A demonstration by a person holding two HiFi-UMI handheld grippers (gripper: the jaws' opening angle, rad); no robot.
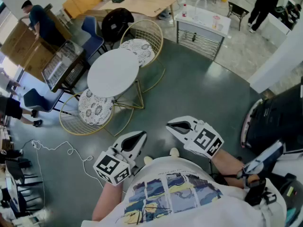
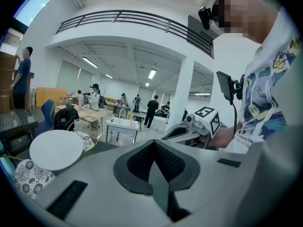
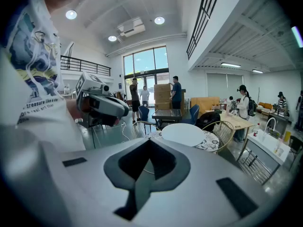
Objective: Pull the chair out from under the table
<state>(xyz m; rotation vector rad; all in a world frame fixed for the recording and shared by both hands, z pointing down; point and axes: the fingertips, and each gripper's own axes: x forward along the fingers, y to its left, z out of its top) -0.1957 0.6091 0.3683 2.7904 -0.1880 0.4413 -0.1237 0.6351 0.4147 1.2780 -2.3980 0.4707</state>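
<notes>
A round white table [image 1: 112,72] stands on the dark floor ahead of me. Two gold wire chairs with patterned cushions are at it. The near chair [image 1: 93,109] sits at its front left with its seat partly under the top. The far chair [image 1: 143,40] is behind it. Both grippers hover close to my chest, well short of the chairs. My left gripper [image 1: 138,137] is shut and holds nothing. My right gripper [image 1: 173,125] is shut and empty too. The left gripper view shows the table [image 2: 56,149]; the right gripper view shows the table [image 3: 182,133] and the far chair [image 3: 226,129].
A white cable [image 1: 57,150] trails over the floor at the left. A black desk [image 1: 64,65] and blue chairs [image 1: 92,32] stand behind the table. A metal rack unit [image 1: 201,30] is at the back right, dark equipment [image 1: 274,122] at the right. People stand further off.
</notes>
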